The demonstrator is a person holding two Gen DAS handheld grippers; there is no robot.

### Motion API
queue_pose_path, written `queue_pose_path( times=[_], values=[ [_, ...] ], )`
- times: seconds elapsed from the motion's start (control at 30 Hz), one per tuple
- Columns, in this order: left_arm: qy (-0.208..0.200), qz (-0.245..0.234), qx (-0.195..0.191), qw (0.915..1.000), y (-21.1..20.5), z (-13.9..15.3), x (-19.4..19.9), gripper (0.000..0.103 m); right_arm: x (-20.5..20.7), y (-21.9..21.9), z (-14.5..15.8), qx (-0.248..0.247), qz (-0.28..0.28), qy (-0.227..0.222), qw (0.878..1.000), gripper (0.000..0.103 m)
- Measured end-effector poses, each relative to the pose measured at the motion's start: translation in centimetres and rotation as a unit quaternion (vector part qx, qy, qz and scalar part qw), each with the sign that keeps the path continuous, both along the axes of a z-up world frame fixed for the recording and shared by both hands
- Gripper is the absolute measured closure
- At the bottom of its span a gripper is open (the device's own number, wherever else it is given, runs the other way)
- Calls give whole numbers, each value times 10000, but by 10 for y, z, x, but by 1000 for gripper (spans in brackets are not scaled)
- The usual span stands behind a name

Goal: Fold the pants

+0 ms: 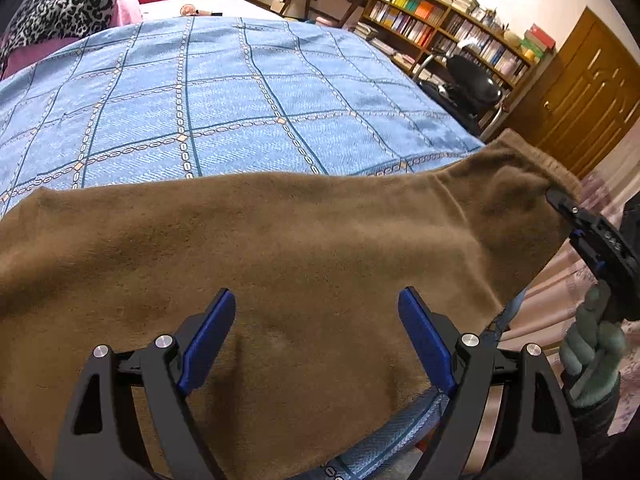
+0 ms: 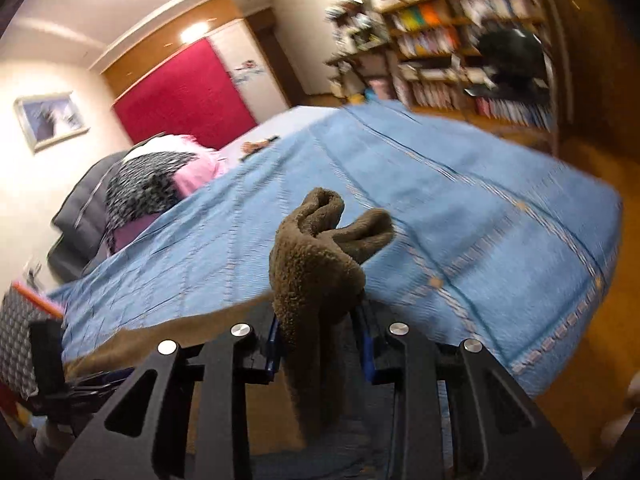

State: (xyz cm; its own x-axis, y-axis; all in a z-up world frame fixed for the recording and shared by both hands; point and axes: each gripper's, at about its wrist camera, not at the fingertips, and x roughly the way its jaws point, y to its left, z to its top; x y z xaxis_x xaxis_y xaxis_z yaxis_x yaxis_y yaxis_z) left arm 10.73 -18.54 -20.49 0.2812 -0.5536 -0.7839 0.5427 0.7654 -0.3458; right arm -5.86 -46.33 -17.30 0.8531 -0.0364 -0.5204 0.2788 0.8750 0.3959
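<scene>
The right gripper [image 2: 318,354] is squeezed shut on a bunched end of the brown fleece pants [image 1: 280,248] and lifts it at the right corner of the bed [image 1: 240,92], while the left gripper [image 1: 316,336] is wide open with nothing in it, low over the pants near the bed's front edge. The pants lie spread along that front edge on the blue checked blanket, and they look soft, floppy and light, so they will likely sag and slip unless held by the thick cuff or the waistband. No boxes or baskets show up close; only the far bookshelf [image 1: 440,24] holds books.
</scene>
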Motion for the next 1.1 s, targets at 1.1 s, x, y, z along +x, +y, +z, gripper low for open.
queue_pose_path(
  times=[1.1],
  values=[
    [594, 303, -980, 9930, 81, -10, 25, 20, 66, 236, -57, -607, 3052, 864, 9464, 34]
  ],
)
